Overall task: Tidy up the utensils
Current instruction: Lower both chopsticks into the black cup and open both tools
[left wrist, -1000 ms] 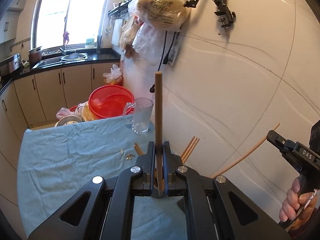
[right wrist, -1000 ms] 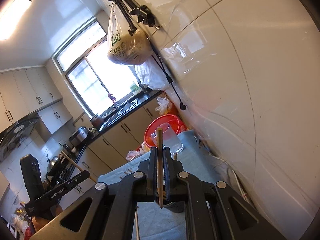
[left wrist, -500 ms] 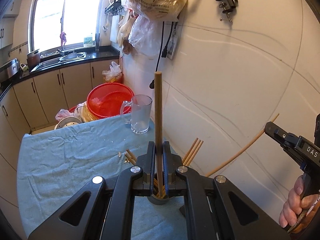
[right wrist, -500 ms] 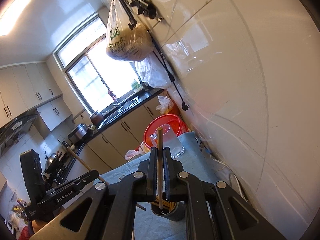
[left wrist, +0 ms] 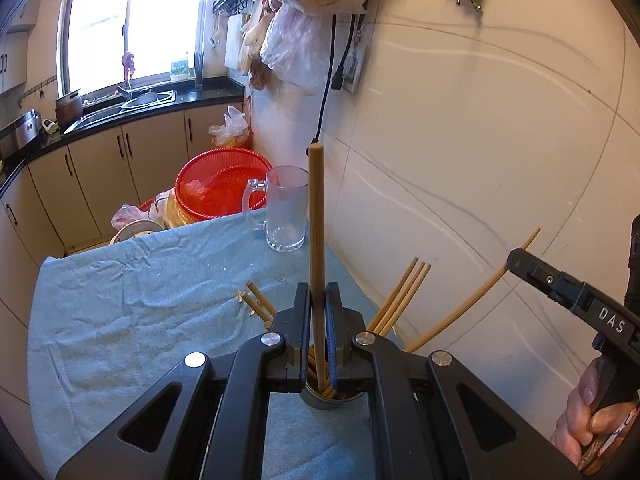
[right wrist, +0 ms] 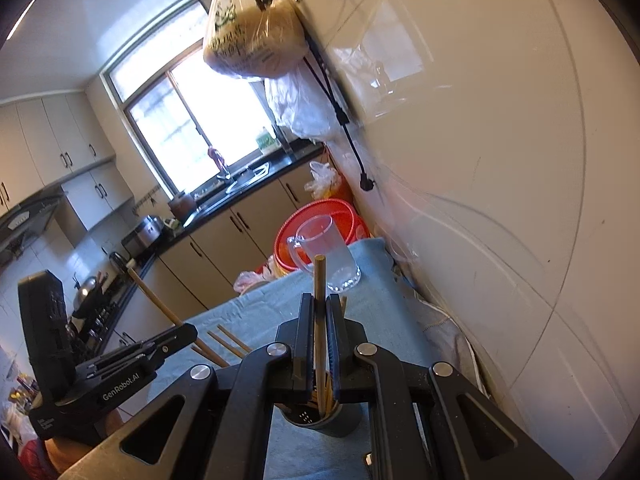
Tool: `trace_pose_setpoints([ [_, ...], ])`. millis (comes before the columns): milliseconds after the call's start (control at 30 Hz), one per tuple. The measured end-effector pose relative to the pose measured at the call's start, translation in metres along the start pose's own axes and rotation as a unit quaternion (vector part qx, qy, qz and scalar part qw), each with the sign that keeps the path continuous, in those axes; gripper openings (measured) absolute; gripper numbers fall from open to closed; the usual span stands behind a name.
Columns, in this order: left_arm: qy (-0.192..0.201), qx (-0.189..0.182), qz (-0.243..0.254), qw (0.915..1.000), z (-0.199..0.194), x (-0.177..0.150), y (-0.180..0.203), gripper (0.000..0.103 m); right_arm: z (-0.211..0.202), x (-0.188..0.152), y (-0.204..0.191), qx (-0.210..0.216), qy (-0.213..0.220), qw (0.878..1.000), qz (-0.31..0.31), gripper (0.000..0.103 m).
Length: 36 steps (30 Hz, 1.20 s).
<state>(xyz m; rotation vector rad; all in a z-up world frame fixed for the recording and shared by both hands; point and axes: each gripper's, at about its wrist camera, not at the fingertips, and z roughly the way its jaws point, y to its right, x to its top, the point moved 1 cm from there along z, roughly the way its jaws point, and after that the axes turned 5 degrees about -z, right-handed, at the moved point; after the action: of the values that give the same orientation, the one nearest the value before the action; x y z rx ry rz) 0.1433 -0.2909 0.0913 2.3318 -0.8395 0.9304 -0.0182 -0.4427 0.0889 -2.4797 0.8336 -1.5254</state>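
A wrinkled, matt blue-green cloth (left wrist: 120, 312) covers the table across the lower left of the left wrist view. At centre, a smooth, matt pale wooden chopstick (left wrist: 316, 240) rises between matt black plastic gripper fingers (left wrist: 302, 320) with shiny metal rivets. Behind stand a frosted clear glass mug (left wrist: 284, 212) and a glossy red ribbed plastic basin (left wrist: 220, 188). Glossy cream wall tiles (left wrist: 480, 140) fill the right.

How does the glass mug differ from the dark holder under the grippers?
The mug is clear and looks empty; the holder is dark and opaque with chopsticks in it. The mug has a handle; none shows on the holder. The mug stands farther away, near the wall. Both stand upright on the blue cloth.
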Motion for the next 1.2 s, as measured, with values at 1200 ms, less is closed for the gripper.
trace_pose_setpoints([
  [1200, -0.037, 0.037, 0.026, 0.9983, 0.038, -0.029, -0.002, 0.008, 0.053, -0.030, 0.007, -0.008, -0.071, 0.997, 0.000, 0.006],
])
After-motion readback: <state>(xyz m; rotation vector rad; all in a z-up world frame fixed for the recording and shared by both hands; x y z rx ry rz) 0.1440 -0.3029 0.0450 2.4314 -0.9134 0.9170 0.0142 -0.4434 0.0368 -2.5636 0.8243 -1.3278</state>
